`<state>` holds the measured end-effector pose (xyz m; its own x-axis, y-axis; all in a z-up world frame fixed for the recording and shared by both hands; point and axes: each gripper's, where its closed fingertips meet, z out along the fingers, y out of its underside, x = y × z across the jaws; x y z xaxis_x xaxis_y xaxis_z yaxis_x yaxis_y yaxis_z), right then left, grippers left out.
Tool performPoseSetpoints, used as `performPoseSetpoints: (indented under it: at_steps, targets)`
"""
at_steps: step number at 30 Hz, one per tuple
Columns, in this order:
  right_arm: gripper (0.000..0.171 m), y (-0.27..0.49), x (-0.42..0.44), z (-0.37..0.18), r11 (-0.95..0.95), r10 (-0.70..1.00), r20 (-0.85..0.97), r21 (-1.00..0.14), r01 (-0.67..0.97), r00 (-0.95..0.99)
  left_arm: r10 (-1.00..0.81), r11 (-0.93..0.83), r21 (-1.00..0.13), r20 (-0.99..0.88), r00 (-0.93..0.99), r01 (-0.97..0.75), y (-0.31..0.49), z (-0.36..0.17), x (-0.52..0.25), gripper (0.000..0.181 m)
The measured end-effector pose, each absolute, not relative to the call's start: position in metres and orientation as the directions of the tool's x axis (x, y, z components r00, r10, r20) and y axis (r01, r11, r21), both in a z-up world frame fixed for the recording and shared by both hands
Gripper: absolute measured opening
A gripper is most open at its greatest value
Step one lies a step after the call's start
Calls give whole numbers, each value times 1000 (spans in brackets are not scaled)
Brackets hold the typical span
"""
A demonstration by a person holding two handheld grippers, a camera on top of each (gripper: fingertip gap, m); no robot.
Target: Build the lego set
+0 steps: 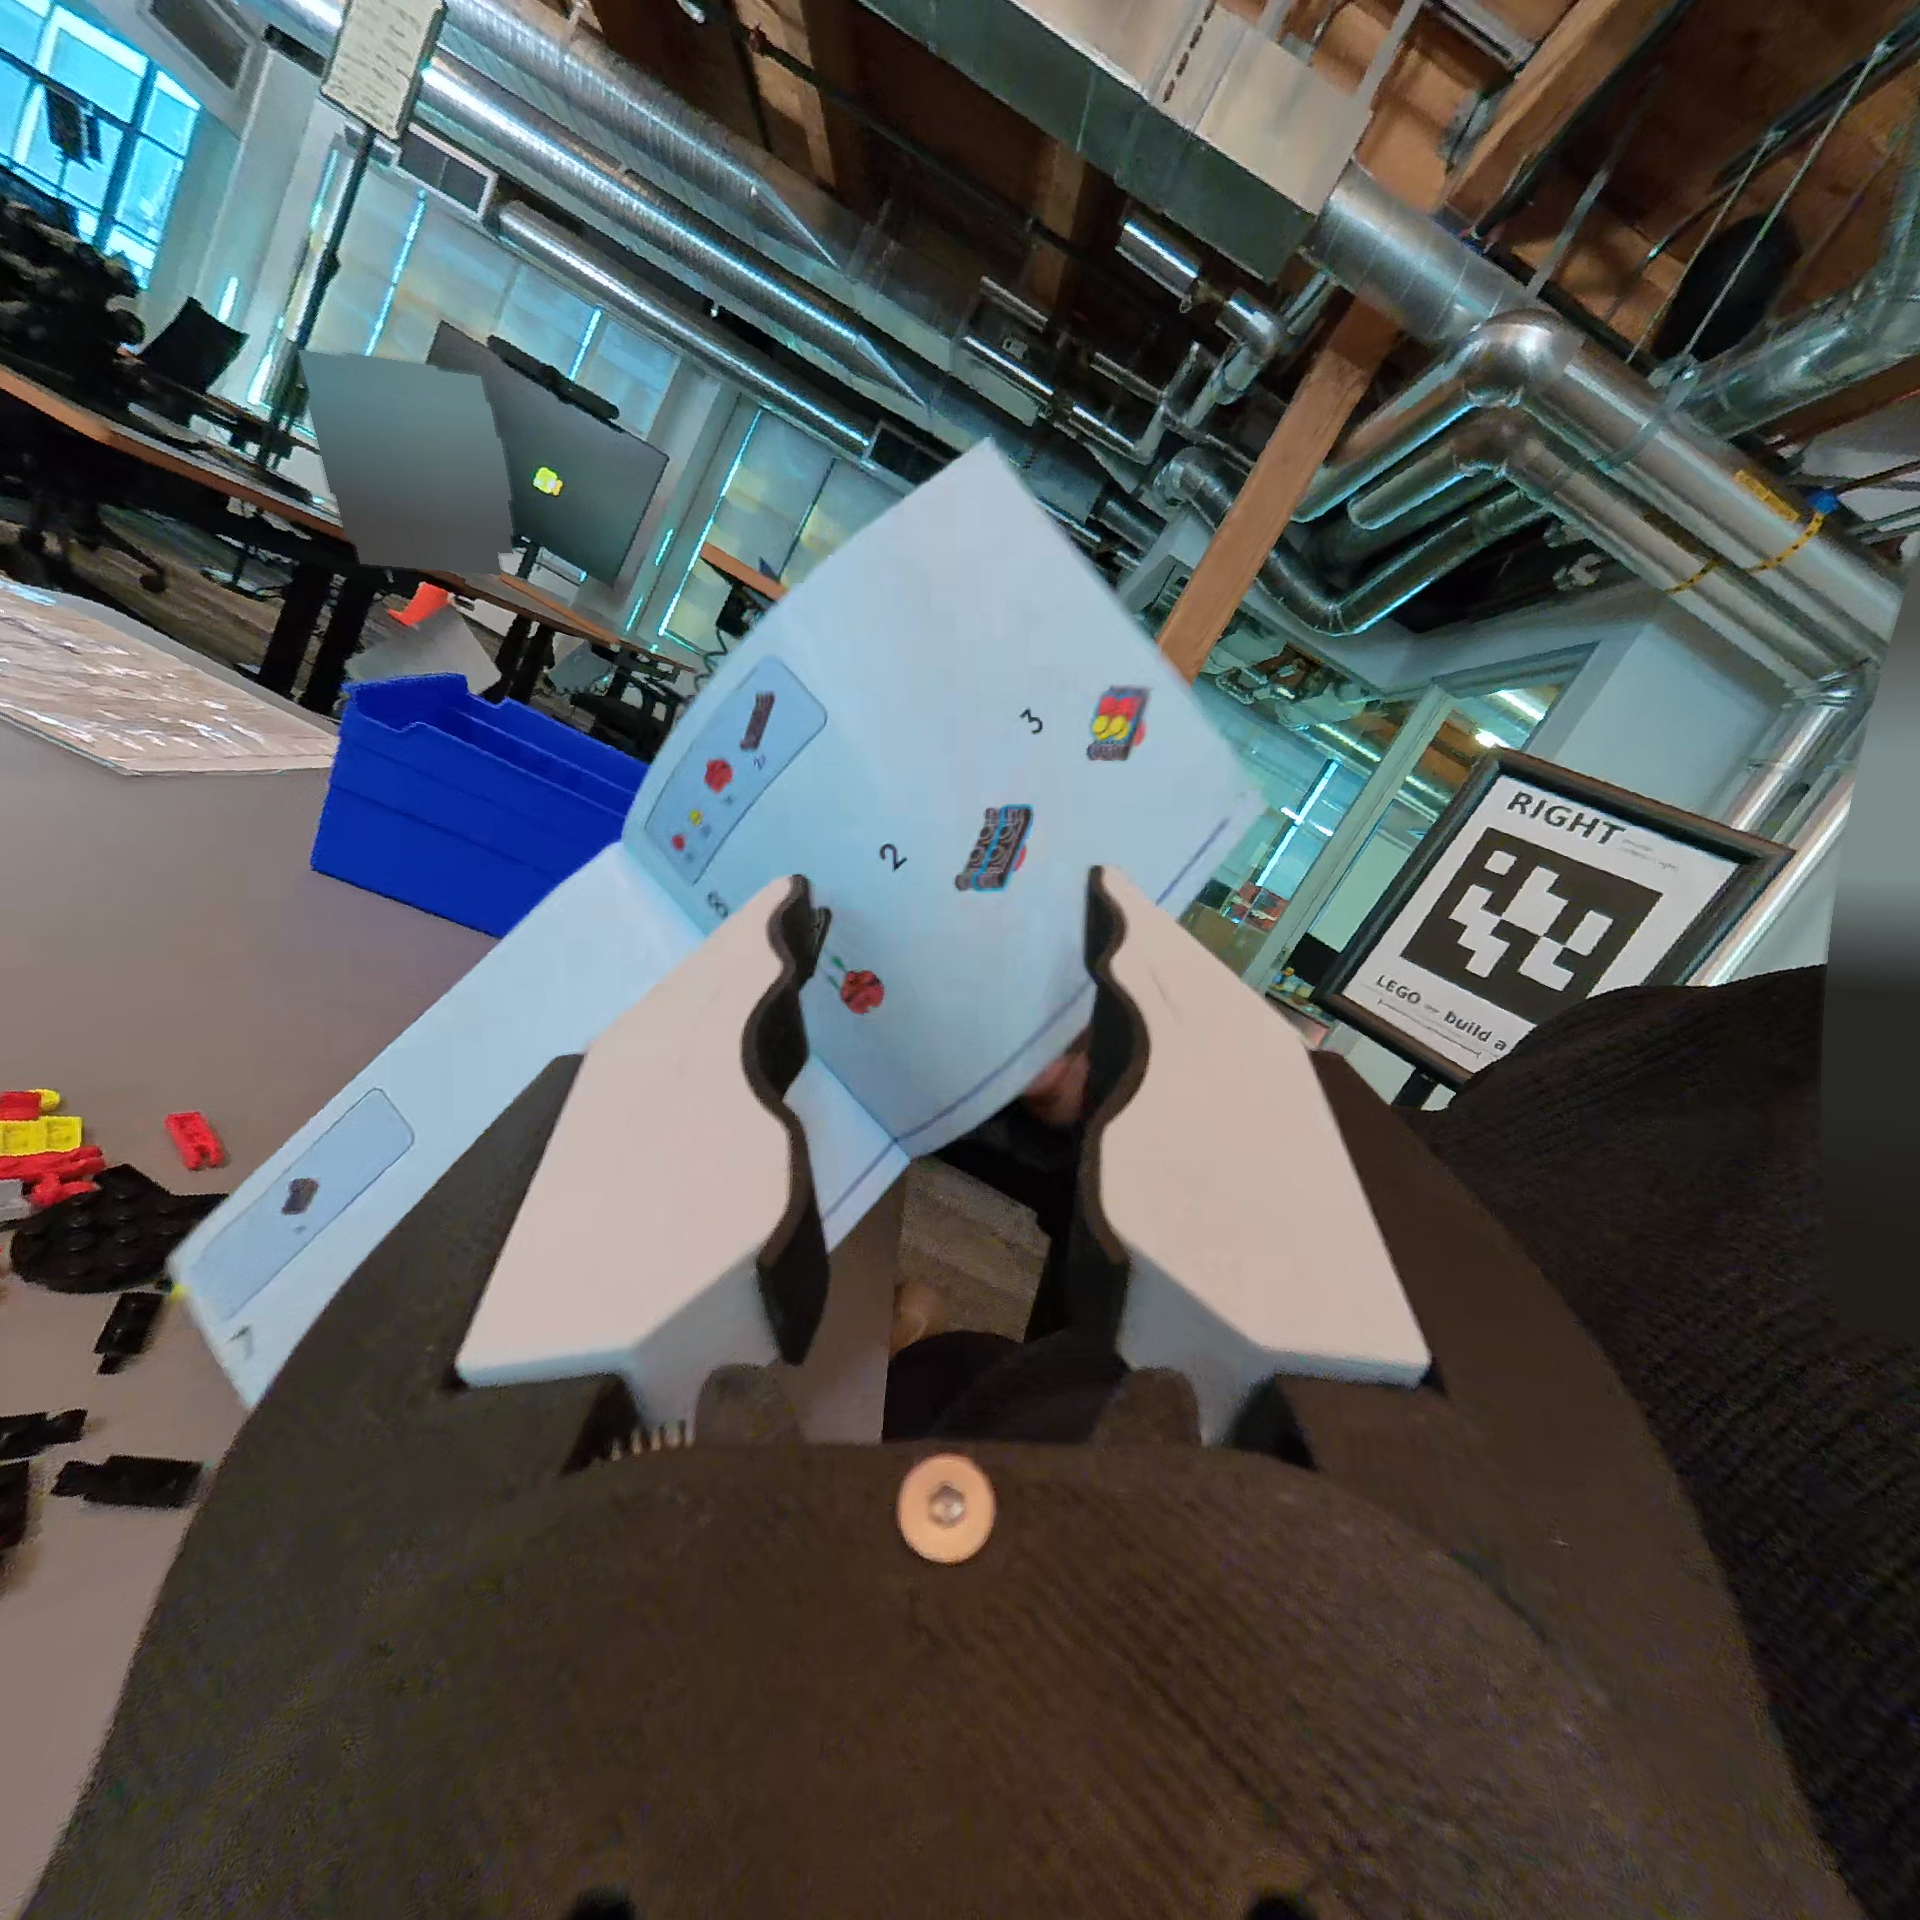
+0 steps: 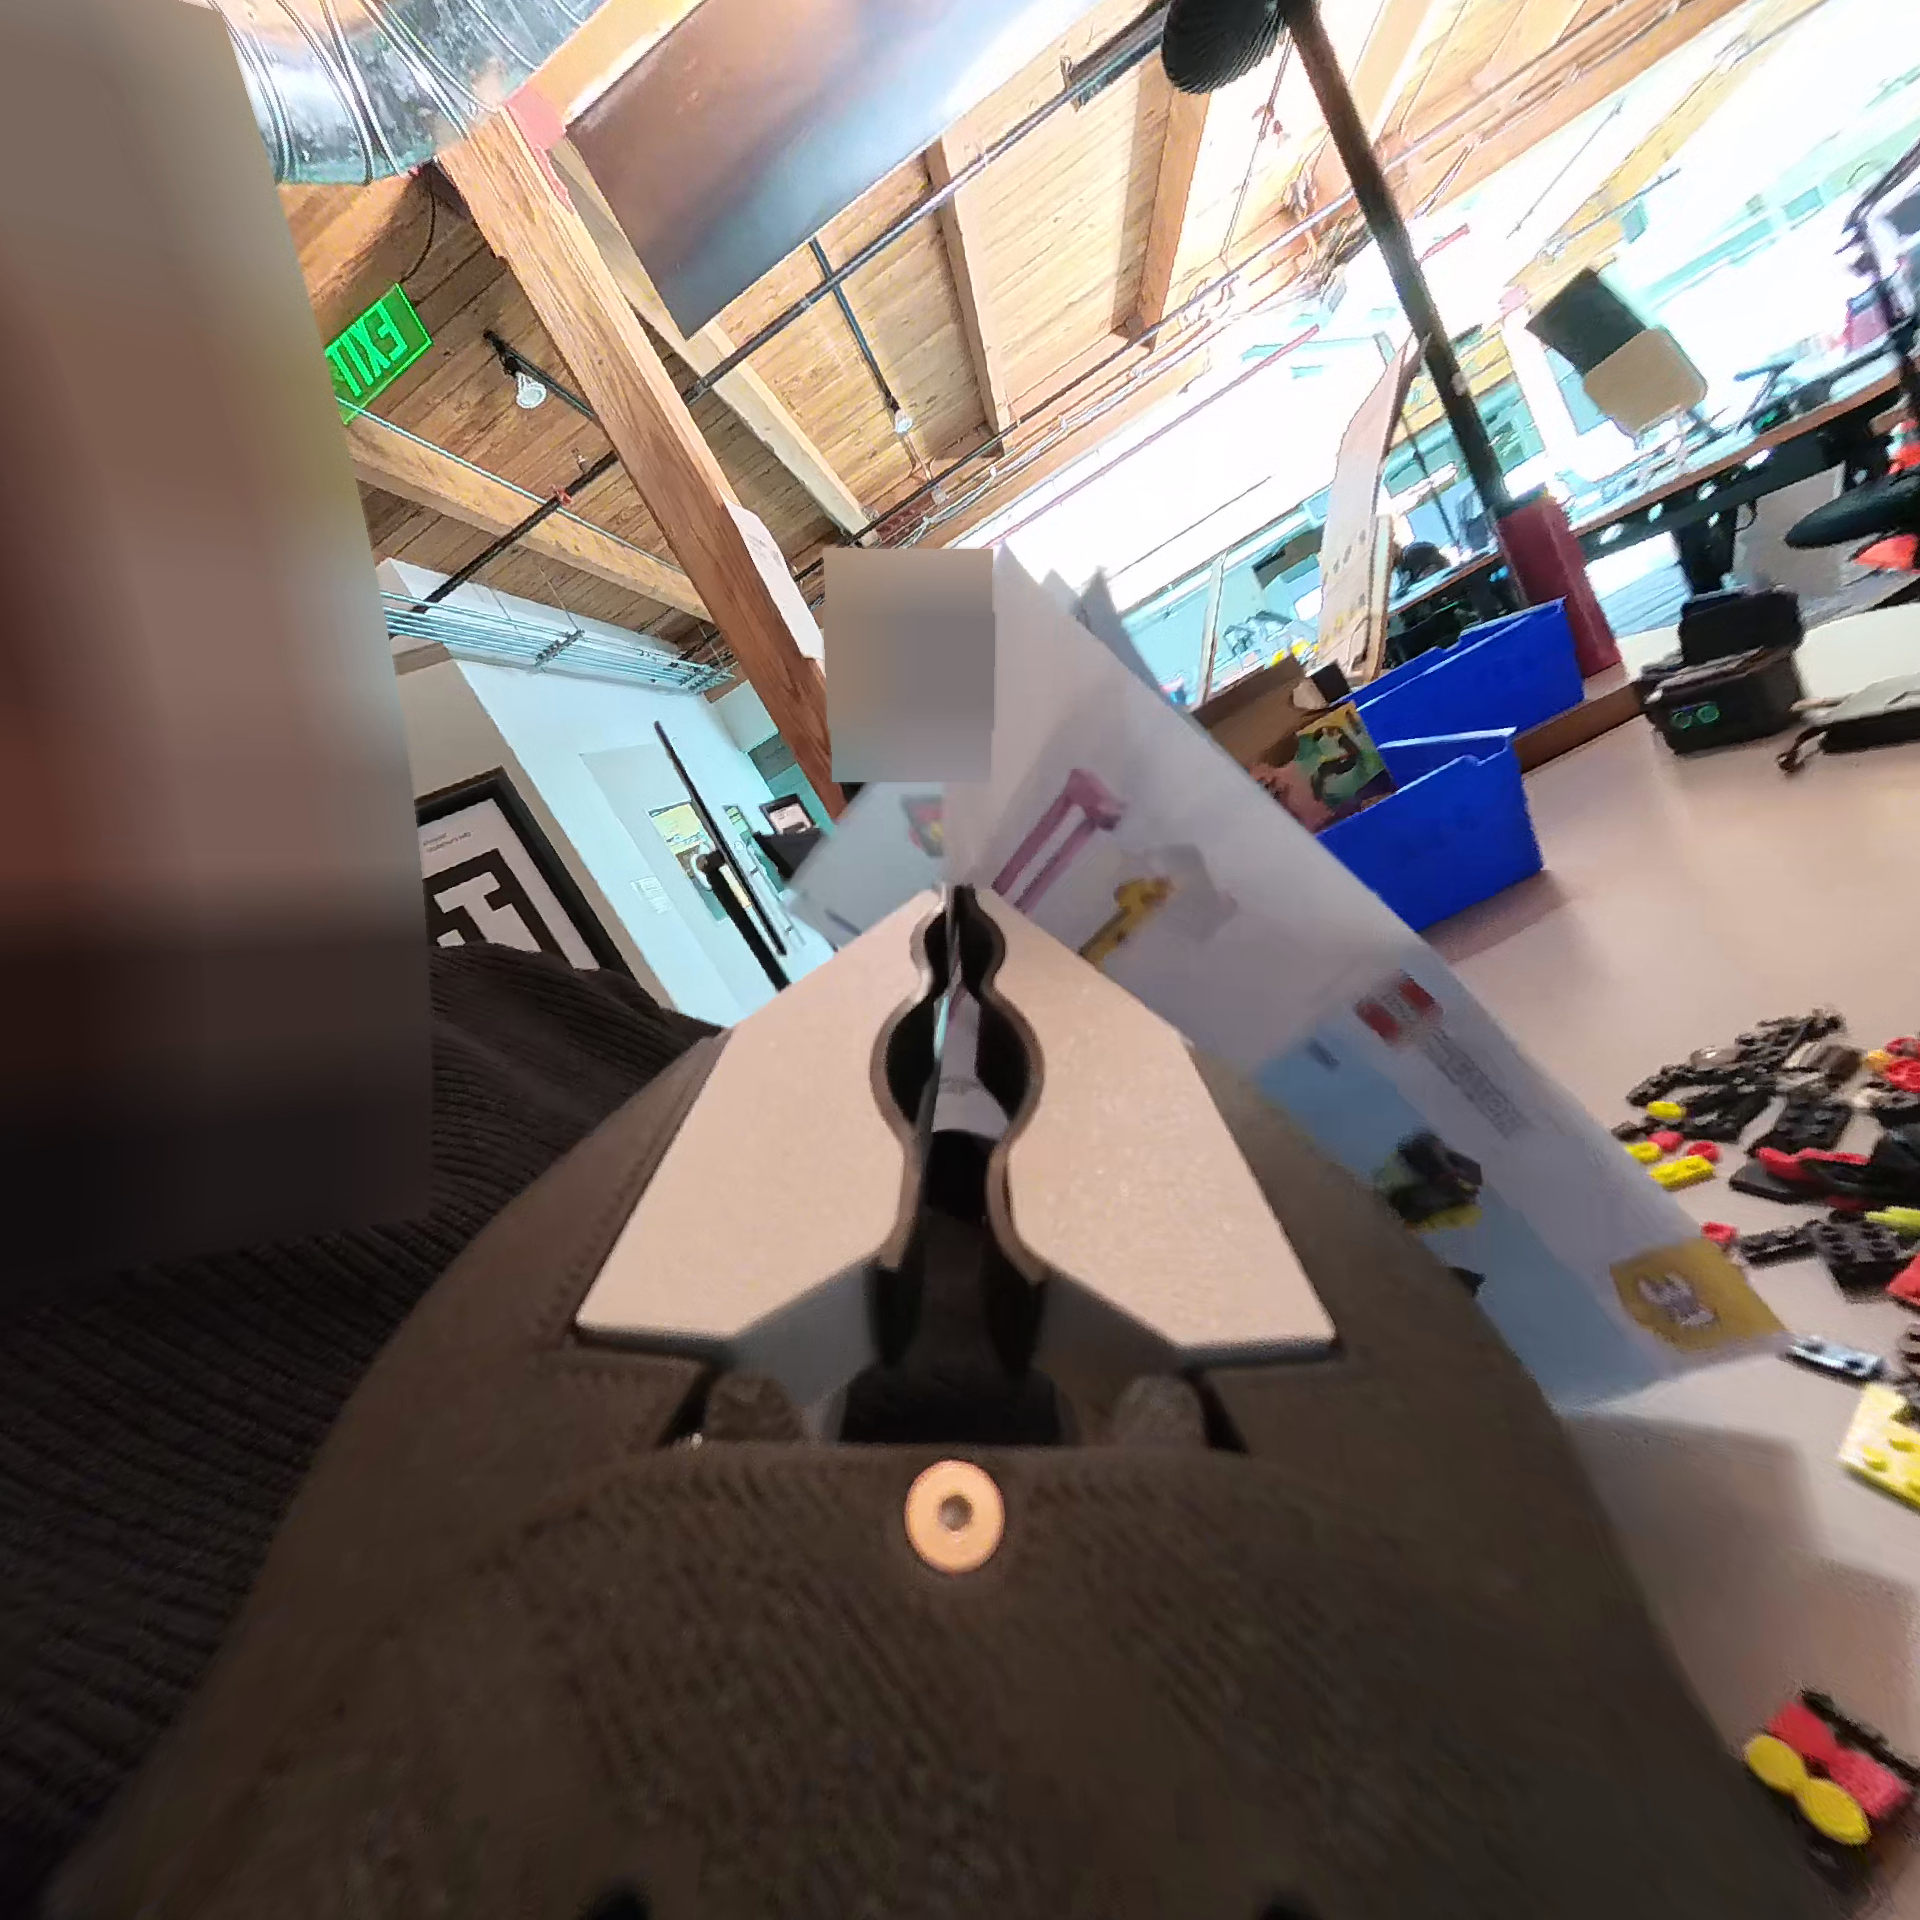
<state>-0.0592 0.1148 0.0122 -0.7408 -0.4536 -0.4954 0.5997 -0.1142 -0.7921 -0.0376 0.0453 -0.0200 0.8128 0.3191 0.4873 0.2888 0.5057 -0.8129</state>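
Right gripper pinches instruction booklet edge.

pale blue booklet, blue bin, seemingly plain

booklet: its lower edge is hiding behind the left gripper's fingers
loose bricks: blurring, running off the right edge
yellow-and-red piece: blurring at the corner
framed sign: a dark knit sleeve is covering its lower part
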Motion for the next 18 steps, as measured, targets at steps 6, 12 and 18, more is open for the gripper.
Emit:
performPoseSetpoints:
  at_steps: [6, 12, 18]
  targets:
    - [0, 130, -70, 29, -180, -383, -442, -826, 535, -811, 314, 568, -762, 551, 773, 312, 27, -23, -51, 63]
    - [0, 146, -74, 43, -222, -349, -381, -854, 470, -856, 278, 536, -724, 638, 718, 435, 36, -43, -58, 64]
    - [0, 151, -74, 47, -240, -367, -382, -842, 483, -848, 263, 520, -681, 702, 662, 516, 40, -61, -63, 48]
